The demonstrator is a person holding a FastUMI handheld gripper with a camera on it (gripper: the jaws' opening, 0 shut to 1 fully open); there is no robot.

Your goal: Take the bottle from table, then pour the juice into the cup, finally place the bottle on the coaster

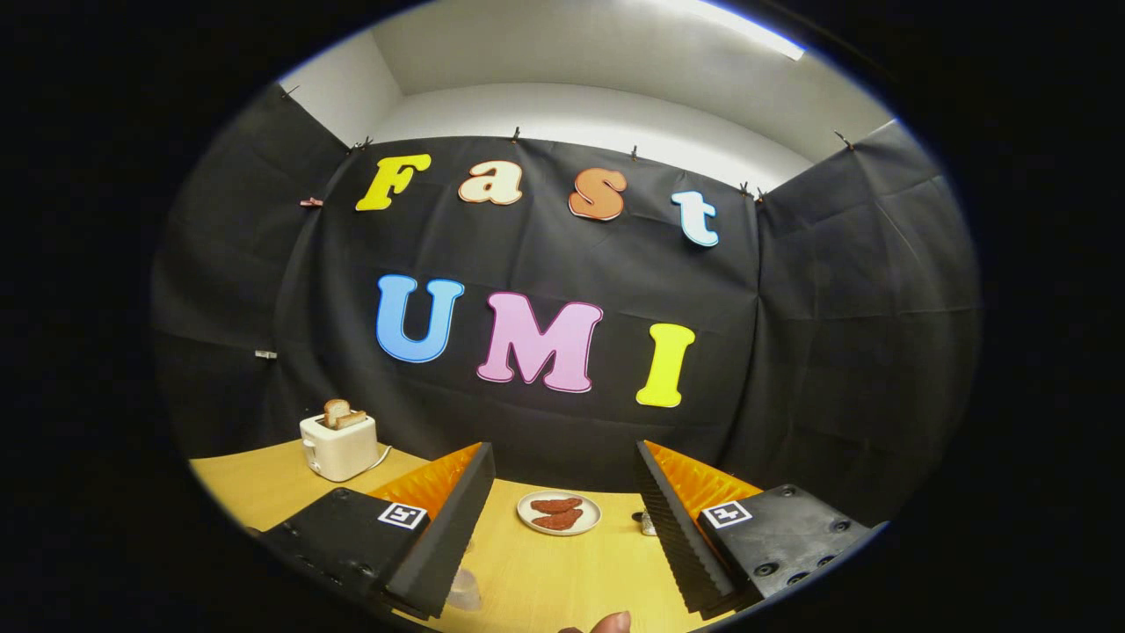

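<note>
A table (545,580) stood before the booth's wall. The gripper (562,519) hung above it, fingers spread wide with nothing between them. Beyond the fingers, between their tips, sat a plate (526,517) bearing two pieces of food (556,512). Left of the fingers, near the wall, stood a toaster (338,447) with bread (342,413) in its slots.

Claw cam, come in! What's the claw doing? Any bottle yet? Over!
Claw open, holding nothing. Bottle and coaster not spotted. Plate of food on the table beyond the fingers; toaster off to their left. A fingertip between them, nearest the camera.
</note>
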